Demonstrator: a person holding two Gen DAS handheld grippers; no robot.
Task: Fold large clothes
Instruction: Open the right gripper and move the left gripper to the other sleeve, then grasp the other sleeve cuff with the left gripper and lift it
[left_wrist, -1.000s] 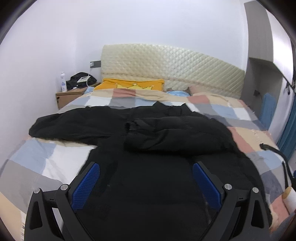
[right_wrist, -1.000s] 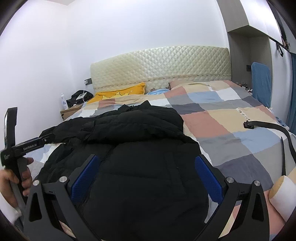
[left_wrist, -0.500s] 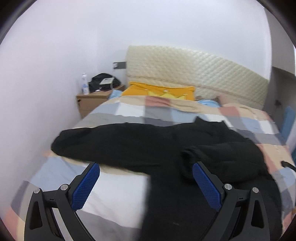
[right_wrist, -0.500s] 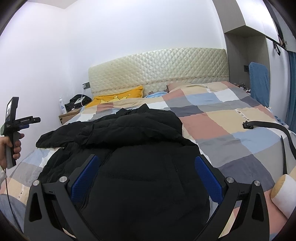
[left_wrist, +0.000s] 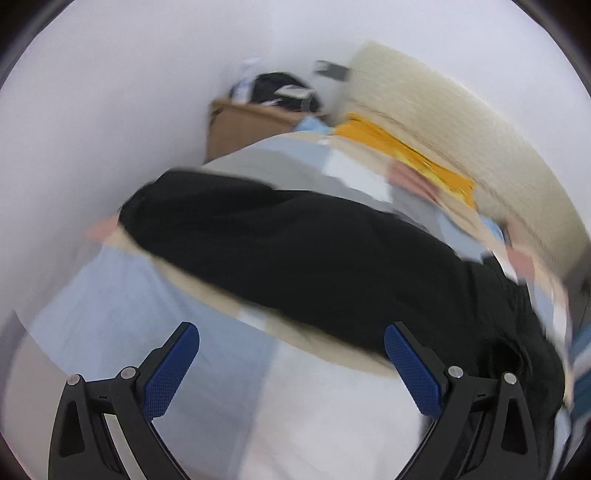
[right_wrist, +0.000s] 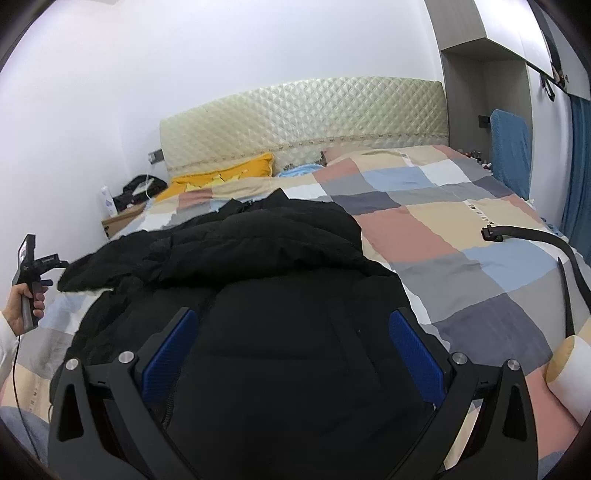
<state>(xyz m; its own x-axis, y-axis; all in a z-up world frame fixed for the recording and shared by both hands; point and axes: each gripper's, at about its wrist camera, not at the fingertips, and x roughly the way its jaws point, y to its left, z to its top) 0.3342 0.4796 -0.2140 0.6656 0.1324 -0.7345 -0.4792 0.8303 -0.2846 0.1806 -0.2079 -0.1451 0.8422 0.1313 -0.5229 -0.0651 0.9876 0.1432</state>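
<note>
A large black padded jacket (right_wrist: 273, 295) lies spread on the checked bed (right_wrist: 424, 229). One sleeve is folded across its chest; the other sleeve (left_wrist: 258, 236) stretches out to the left. My left gripper (left_wrist: 291, 354) is open and empty, above the bedspread just short of that outstretched sleeve; this view is blurred. It also shows at the far left of the right wrist view (right_wrist: 33, 273), held in a hand. My right gripper (right_wrist: 291, 339) is open and empty, over the jacket's lower body.
A quilted headboard (right_wrist: 303, 118) and a yellow pillow (right_wrist: 221, 177) are at the far end. A wooden nightstand (left_wrist: 243, 125) with a dark bag stands by the left wall. A black strap (right_wrist: 532, 240) and a white roll (right_wrist: 572, 376) lie at the right.
My left gripper has swung left and forward, from over the jacket's body toward the outstretched left sleeve. My right gripper has stayed almost still over the jacket.
</note>
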